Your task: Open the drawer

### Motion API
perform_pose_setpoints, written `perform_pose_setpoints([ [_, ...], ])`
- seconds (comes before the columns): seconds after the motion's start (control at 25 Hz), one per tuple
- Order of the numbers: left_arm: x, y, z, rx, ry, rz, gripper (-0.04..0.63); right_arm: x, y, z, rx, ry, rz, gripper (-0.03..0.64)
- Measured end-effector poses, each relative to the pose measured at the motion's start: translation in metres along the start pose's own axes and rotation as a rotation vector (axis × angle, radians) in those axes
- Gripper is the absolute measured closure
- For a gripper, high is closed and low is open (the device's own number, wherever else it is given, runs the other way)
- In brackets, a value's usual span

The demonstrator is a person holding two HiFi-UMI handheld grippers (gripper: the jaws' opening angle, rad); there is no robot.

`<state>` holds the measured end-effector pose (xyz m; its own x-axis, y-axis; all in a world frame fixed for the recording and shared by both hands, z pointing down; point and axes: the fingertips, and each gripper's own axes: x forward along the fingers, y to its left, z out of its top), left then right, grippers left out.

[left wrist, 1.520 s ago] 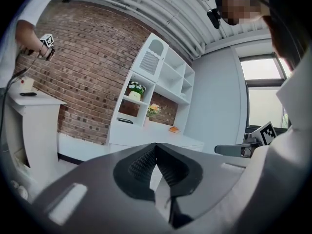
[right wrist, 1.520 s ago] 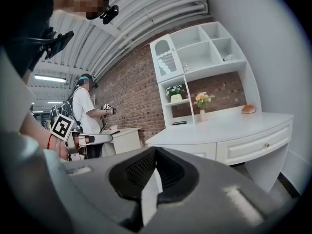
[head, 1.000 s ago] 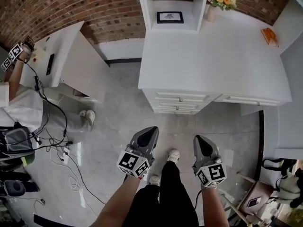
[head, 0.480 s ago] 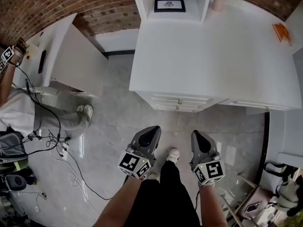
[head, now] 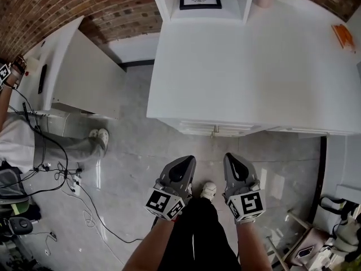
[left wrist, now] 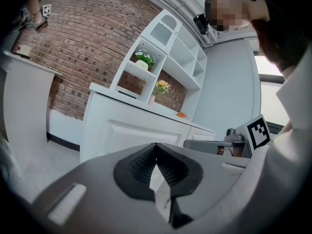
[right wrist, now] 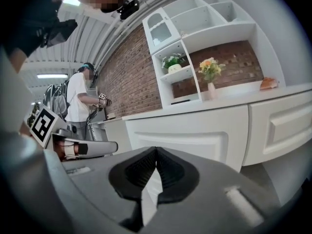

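Jaws of the left gripper (head: 183, 161) and right gripper (head: 232, 159) are being held pressed together, nothing between them. The closed drawer (head: 221, 127) is being faced, near but not touched, under the white cabinet (head: 248, 66) top. Looks like the approach is being made; next, one pair is probably needing to be opened and lined up on the knob (head: 214, 130).

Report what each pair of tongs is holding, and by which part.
Nothing is held. The left tongs and the right tongs are both shut with nothing between them, and both are short of the drawer.
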<state>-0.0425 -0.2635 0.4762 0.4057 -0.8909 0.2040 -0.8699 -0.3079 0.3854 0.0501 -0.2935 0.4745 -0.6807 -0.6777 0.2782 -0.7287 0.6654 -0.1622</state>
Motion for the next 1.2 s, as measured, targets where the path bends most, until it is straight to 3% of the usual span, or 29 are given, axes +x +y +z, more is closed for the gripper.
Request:
perform_pose_setpoints([
  [0.72,0.059,0.033,-0.053,-0.035,0.02,-0.056,0.592,0.074,-0.016,-0.047,0.017,0.006,-0.194,0.545],
  [1.2,0.087,0.052,-0.051,-0.026,0.0,-0.093,0.592,0.106,-0.025,-0.054,0.031,0.015,-0.273,0.5],
])
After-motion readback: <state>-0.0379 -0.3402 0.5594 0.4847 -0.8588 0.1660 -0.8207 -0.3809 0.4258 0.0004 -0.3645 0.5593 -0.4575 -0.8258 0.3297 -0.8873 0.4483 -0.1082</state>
